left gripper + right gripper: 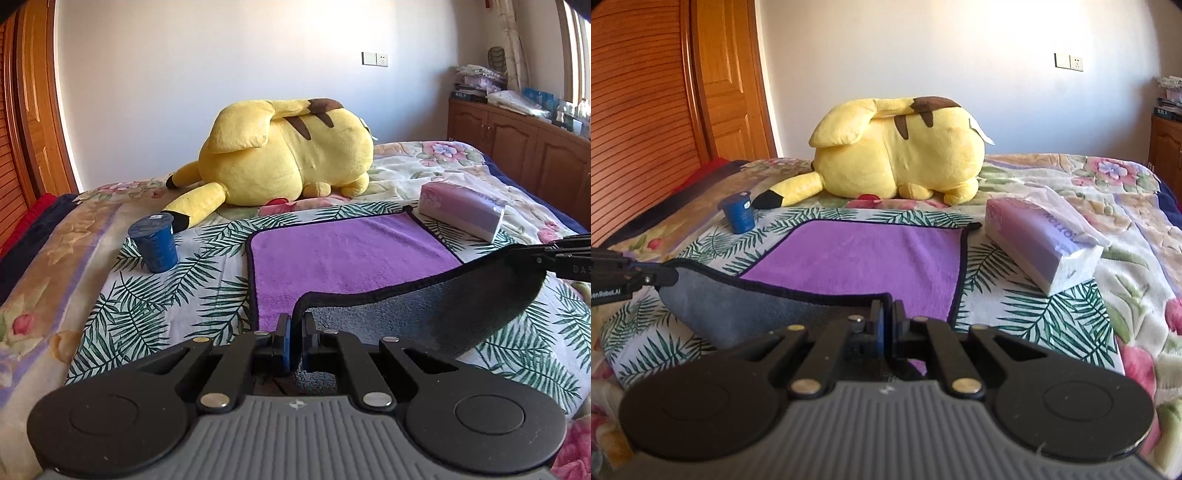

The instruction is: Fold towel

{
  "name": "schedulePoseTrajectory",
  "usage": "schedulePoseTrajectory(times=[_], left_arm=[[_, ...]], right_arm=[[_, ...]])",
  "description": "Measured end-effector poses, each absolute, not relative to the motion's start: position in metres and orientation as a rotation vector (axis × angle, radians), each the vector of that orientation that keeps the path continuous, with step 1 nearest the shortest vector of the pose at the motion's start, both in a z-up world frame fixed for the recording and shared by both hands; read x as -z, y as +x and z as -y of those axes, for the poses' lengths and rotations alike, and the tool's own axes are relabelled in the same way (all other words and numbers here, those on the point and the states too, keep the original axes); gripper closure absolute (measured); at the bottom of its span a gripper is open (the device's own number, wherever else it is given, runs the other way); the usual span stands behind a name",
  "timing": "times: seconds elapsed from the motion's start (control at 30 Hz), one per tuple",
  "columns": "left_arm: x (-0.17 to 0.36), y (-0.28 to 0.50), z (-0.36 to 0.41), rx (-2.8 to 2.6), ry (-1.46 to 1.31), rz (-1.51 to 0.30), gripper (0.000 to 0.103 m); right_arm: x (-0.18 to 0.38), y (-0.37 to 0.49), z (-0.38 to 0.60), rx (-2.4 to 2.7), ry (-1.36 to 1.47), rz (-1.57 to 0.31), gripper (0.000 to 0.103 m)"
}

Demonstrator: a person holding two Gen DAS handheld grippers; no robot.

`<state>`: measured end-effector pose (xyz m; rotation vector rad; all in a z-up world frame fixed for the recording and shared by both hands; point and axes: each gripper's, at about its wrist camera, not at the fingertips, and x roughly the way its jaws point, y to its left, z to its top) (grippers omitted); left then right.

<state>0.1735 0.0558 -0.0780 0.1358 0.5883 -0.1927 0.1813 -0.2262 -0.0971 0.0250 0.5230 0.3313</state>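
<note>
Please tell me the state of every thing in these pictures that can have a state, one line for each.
towel: near edge lifted and turning over, grey underside showing; far part flat on the bed.
left gripper: shut on the towel's near corner.
right gripper: shut on the other near corner.
blue cup: upright, sealed with a lid.
tissue pack: lying flat, one tissue sticking out.
plush toy: lying on its side.

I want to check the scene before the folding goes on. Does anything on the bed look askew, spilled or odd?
Nothing looks spilled or damaged. The blue cup stands upright left of the towel, and the tissue pack lies angled beside its far right corner. The yellow plush toy lies face down behind them.
</note>
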Motion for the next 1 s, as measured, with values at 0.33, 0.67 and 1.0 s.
schedulePoseTrajectory(times=[0.33, 0.67, 1.0], left_arm=[[0.081, 0.19, -0.056, 0.203, 0.153, -0.578, 0.097], [0.086, 0.207, -0.053, 0.212, 0.183, -0.578, 0.097], [0.09, 0.218, -0.053, 0.216, 0.191, -0.586, 0.098]], right_arm=[[0.103, 0.191, 0.225, -0.332, -0.005, -0.527, 0.098], [0.104, 0.202, 0.225, -0.332, -0.024, -0.514, 0.098], [0.108, 0.212, 0.226, -0.333, -0.045, -0.512, 0.098]])
